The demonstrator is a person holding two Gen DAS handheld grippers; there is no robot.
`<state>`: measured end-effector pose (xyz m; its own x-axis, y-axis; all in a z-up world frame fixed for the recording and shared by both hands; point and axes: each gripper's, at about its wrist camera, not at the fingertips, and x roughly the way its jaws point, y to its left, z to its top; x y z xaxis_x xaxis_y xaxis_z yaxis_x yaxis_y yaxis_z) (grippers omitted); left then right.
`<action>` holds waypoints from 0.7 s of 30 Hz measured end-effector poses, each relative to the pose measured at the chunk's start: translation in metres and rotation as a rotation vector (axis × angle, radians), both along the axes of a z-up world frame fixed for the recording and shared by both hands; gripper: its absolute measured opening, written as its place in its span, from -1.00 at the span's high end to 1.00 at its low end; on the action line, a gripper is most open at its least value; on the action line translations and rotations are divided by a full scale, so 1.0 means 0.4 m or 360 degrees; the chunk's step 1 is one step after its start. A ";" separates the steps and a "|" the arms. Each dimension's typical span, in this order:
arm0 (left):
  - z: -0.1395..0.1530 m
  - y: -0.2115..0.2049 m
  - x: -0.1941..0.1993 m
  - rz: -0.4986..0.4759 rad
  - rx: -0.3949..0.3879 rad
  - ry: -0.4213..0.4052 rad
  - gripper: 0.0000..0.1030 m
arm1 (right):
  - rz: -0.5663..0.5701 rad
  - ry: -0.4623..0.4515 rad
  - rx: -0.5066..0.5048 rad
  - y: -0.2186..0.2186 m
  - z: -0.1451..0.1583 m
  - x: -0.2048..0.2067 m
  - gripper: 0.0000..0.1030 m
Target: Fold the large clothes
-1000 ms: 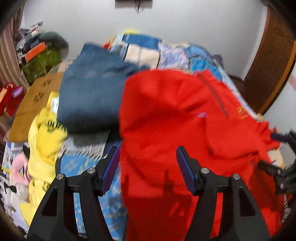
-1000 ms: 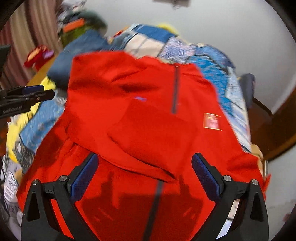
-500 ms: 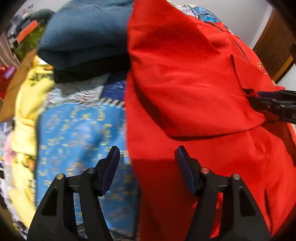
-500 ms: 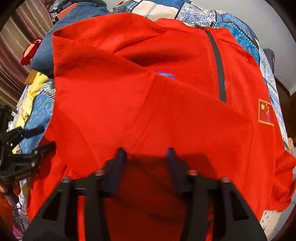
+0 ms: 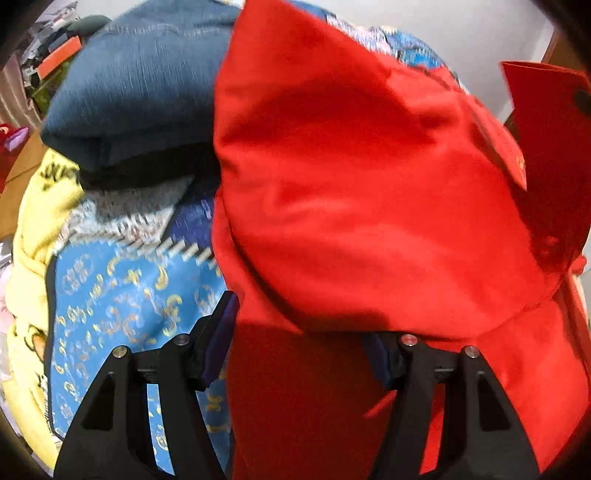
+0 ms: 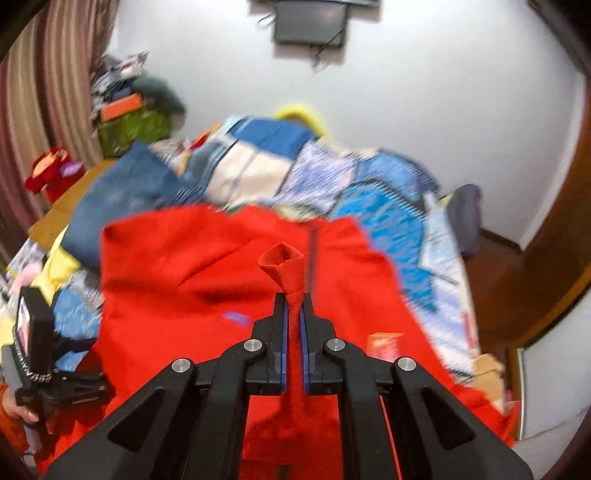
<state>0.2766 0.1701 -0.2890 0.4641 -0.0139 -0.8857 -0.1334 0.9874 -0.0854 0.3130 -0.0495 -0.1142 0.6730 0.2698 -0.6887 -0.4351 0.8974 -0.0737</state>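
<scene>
Red garment (image 6: 177, 273) in right gripper (image 6: 293, 314)

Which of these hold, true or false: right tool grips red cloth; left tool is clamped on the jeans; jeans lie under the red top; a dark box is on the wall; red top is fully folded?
1. The right tool is shut on a pinch of the red top. True.
2. The left tool is clamped on the jeans. False: it is open, its fingers either side of the top's edge.
3. The jeans lie under the red top. False: they lie beside it.
4. A dark box hangs on the wall. True.
5. The red top is fully folded. False: it lies spread out.
</scene>
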 end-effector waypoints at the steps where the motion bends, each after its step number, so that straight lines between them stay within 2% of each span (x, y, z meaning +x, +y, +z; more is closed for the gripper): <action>1: 0.009 0.004 0.003 0.0016 0.0007 -0.0016 -0.21 | -0.0035 -0.0014 0.0012 -0.024 0.014 0.009 0.91; 5: 0.042 0.024 0.021 0.0065 0.0014 -0.0038 -0.21 | -0.0155 -0.0030 0.0018 -0.105 0.035 0.006 0.91; 8: 0.060 0.032 0.024 0.0088 0.0117 -0.0061 -0.21 | -0.0230 0.0027 0.0016 -0.162 0.032 0.009 0.91; 12: 0.061 0.047 0.029 0.0152 0.0202 -0.0061 -0.21 | -0.0306 0.0176 0.0016 -0.237 -0.029 0.012 0.90; 21: 0.039 0.062 0.026 0.0198 0.0263 0.0006 -0.22 | -0.0336 0.0575 0.0056 -0.341 -0.201 -0.037 0.90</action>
<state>0.2871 0.1949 -0.2733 0.4498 0.1891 -0.8729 -0.2552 0.9638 0.0773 0.2980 -0.1860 -0.1946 0.4329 0.1795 -0.8834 -0.2334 0.9689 0.0825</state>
